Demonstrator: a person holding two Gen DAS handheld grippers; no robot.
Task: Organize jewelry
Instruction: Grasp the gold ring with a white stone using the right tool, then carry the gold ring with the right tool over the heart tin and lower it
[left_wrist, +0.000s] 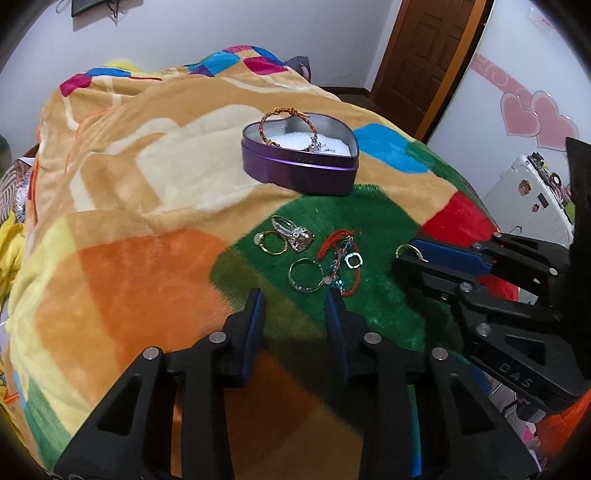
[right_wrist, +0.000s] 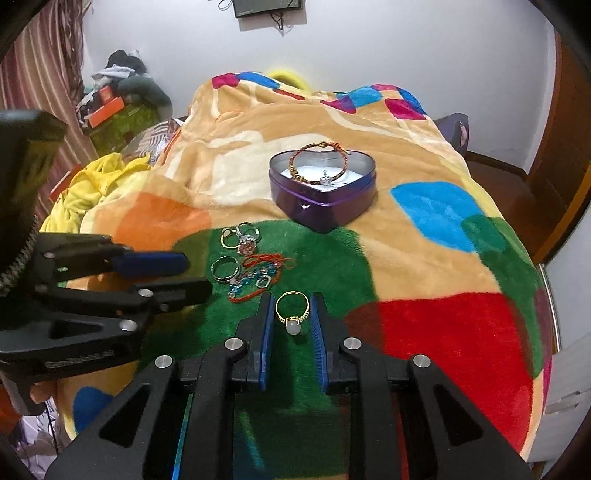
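Our right tongs (right_wrist: 291, 317) stand parted astride the gold ring (right_wrist: 291, 312), ready to pinch it for the heart tin (right_wrist: 322, 206) at twelve o'clock; left tongs (left_wrist: 295, 302) hover released on the bed.

A purple heart-shaped tin (right_wrist: 322, 192) sits open on the blanket, a braided bracelet (right_wrist: 320, 159) leaning on its rim. Nearer, a gold ring with a pale stone (right_wrist: 291, 311) lies flat on green, beside tangled rings and a red cord bracelet (left_wrist: 341, 254).
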